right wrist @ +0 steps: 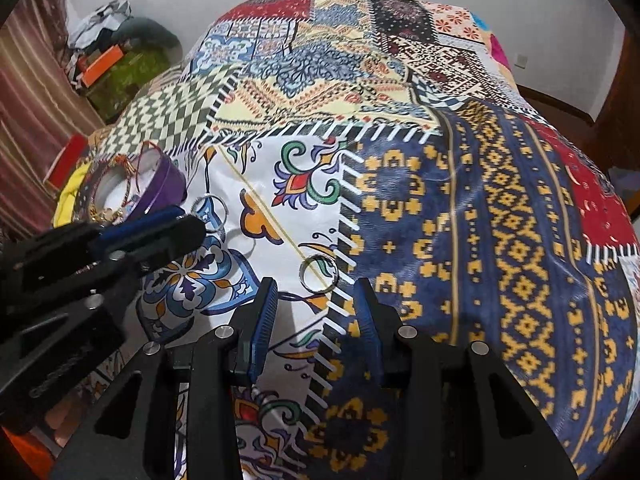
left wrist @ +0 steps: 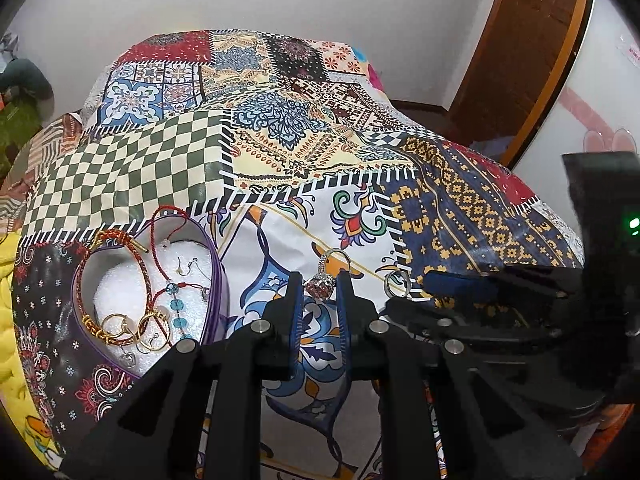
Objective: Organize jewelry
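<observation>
My left gripper (left wrist: pixel 319 282) is shut on the red-and-silver stone of a ring (left wrist: pixel 320 286), whose band sticks up beyond the fingertips. In the right wrist view this ring (right wrist: pixel 211 197) hangs at the left gripper (right wrist: pixel 190 220), just above the cloth. A plain silver ring (right wrist: pixel 305 276) lies on the patchwork cloth just ahead of my open right gripper (right wrist: pixel 316 292), between its fingertips' lines. The left wrist view shows that silver ring (left wrist: pixel 388 286) beside the right gripper (left wrist: pixel 408 294). A purple heart-shaped box (left wrist: pixel 218 264) to the left holds bracelets, gold rings and earrings on white foam.
The patchwork tablecloth (left wrist: pixel 280 128) covers the whole table and drops off at its edges. A yellow cloth (left wrist: pixel 8 300) lies at the left edge. The purple box (right wrist: pixel 168 176) sits far left in the right wrist view. Clutter (right wrist: pixel 116 64) stands by the back wall, with a wooden door (left wrist: pixel 520 40) at the right.
</observation>
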Motion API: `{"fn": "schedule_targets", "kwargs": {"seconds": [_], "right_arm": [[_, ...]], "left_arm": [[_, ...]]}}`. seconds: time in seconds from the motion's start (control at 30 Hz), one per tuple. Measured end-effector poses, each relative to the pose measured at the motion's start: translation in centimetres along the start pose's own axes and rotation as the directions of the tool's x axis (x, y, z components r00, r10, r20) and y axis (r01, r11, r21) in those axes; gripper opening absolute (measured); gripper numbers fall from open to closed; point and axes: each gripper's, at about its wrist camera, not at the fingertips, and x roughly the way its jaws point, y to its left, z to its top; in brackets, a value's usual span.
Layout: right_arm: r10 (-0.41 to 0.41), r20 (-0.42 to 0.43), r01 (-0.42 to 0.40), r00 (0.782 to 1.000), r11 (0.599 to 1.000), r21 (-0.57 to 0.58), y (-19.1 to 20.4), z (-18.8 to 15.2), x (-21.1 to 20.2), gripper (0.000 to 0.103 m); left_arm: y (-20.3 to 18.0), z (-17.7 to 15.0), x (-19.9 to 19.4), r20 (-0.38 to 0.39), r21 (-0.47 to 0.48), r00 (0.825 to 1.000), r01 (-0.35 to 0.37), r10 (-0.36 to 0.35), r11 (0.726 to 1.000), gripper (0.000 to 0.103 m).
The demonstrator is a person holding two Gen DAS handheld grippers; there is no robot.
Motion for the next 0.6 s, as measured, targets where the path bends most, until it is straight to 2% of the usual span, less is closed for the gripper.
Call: {"fn": "schedule_targets", "kwargs": {"seconds": [0.1,0.27,0.6], "right_arm": [[-0.016,0.0,0.016,1.0,1.0,-0.017,0.3,-0.1,0.4,0.036],[-0.041,0.01,0.041,0.999,0.999,-0.026,0.5,0.1,0.7,0.019],[-0.025,0.05,0.026,0.998,0.999,-0.022,0.9,0.3,-0.6,0.019]], "left_arm": [[0.0,-0.1,-0.1,0.001,0.002,1.0,0.0,0.0,1.0,0.015],[0.2,0.1,-0.6,0.012,-0.002,1.0,-0.001,0.001,1.0,0.015],[-0.1,0.4,-2.2,0.034,0.006,0.999,-0.016,0.015,1.0,0.015]]}}
